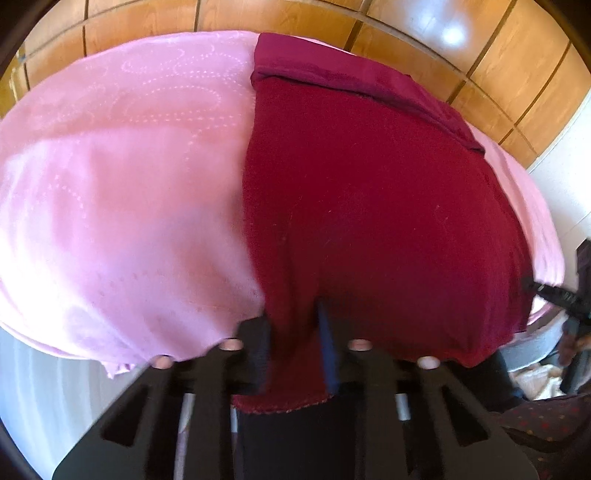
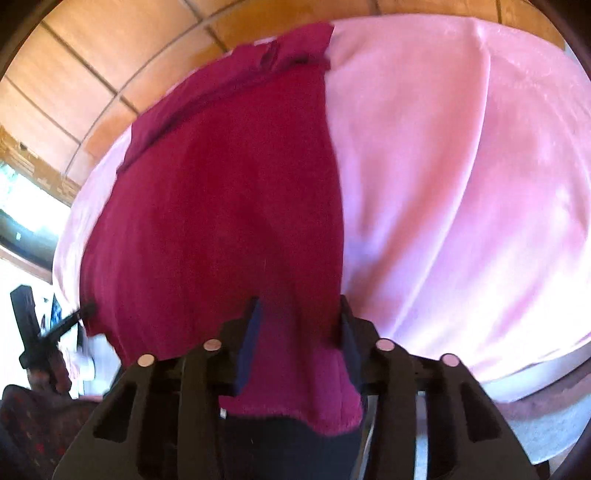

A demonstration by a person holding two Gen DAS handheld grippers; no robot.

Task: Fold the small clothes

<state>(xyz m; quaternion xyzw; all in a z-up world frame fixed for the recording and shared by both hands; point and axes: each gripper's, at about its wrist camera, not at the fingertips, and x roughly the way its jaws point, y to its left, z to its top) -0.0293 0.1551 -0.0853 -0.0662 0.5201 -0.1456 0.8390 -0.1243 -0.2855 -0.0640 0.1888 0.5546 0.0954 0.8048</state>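
A dark red knitted garment (image 1: pixel 369 203) lies flat on a pink cover (image 1: pixel 110 184), its far end folded over in a band. In the left wrist view my left gripper (image 1: pixel 295 332) is shut on the near left corner of the hem, and the cloth bunches between its pads. The right wrist view shows the same garment (image 2: pixel 221 184) on the pink cover (image 2: pixel 461 184). My right gripper (image 2: pixel 299 321) is shut on the near right corner, with the hem hanging toward the camera. Each view catches the other gripper's fingers (image 1: pixel 554 293) (image 2: pixel 70 319) at the garment's opposite corner.
A tiled wooden floor (image 1: pixel 295 18) runs beyond the far edge of the covered surface. Pink cover stretches wide to the left of the garment in the left view and to its right in the right view. A dark patterned seat (image 1: pixel 546 417) sits near the front edge.
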